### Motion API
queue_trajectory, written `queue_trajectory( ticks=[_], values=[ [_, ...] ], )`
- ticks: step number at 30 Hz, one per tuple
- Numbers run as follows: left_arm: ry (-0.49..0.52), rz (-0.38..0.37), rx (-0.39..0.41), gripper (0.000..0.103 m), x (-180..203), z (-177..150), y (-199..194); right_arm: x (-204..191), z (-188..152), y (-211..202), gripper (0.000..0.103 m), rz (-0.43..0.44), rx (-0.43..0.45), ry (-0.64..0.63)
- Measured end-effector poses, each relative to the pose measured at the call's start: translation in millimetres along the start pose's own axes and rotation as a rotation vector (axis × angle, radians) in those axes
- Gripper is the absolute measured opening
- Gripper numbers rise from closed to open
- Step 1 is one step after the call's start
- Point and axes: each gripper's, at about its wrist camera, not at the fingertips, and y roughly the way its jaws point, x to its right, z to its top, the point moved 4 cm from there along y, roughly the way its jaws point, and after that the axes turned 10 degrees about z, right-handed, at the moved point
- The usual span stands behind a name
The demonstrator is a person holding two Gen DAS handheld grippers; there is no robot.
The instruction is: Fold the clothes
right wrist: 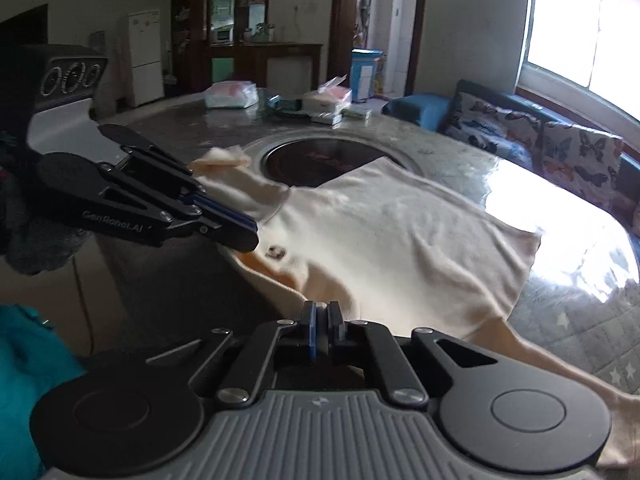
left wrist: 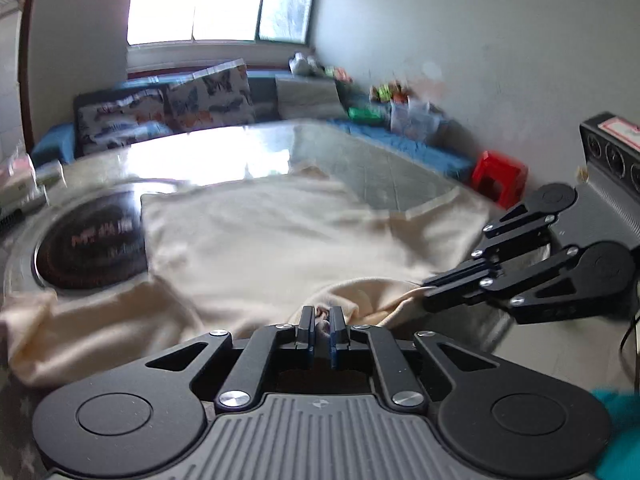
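A cream shirt (left wrist: 264,240) lies spread on the glass-topped table (left wrist: 360,160), partly over a dark round inset (left wrist: 88,240). My left gripper (left wrist: 322,322) is shut on the shirt's near edge by the collar. My right gripper (left wrist: 430,292) shows at the right in the left wrist view, shut on the same edge a little further along. In the right wrist view the shirt (right wrist: 400,240) stretches away from my right gripper (right wrist: 322,312), which pinches its hem. The left gripper (right wrist: 248,236) shows there, shut on the collar edge.
A sofa with butterfly cushions (left wrist: 168,108) stands behind the table. A red stool (left wrist: 498,178) is at the right. Plastic-wrapped packs and boxes (right wrist: 280,98) sit on the table's far side. A teal cloth (right wrist: 28,380) hangs near my right gripper.
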Motion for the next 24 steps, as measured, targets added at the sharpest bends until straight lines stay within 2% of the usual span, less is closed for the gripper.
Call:
queue_trajectory(
  ticks=[2, 5, 9, 12, 14, 18, 21, 24],
  values=[
    [0.009, -0.003, -0.050, 0.008, -0.8, -7.6, 5.3, -3.8, -8.9, 3.5, 0.004, 0.016, -0.044, -0.001],
    [0.012, -0.020, -0.062, 0.008, -4.1, -4.5, 4.8, -3.3, -15.6, 3.1, 0.006, 0.041, -0.089, 0.010],
    [0.021, -0.017, -0.006, 0.009, -8.7, 16.7, 2.4, 9.1, -0.7, -15.9, 0.006, 0.030, -0.016, 0.037],
    [0.014, -0.012, 0.012, 0.009, -7.9, 31.7, 17.2, 22.2, 9.4, -8.7, 0.009, -0.002, 0.011, 0.052],
    [0.001, -0.009, 0.000, 0.009, -5.3, 34.5, 34.7, 30.3, 12.5, 4.2, 0.009, -0.018, 0.008, 0.065],
    [0.002, -0.027, -0.055, 0.009, 2.9, 26.0, 62.8, 36.0, 4.2, 34.1, 0.009, 0.011, -0.059, 0.086],
    [0.014, -0.055, -0.087, 0.009, 7.0, 15.3, 69.6, 36.1, 0.8, 35.9, 0.009, 0.030, -0.086, 0.065],
    [0.026, -0.069, -0.084, 0.010, 7.9, 13.9, 68.1, 48.9, 9.4, 27.2, 0.011, 0.006, -0.059, 0.070]
  ],
)
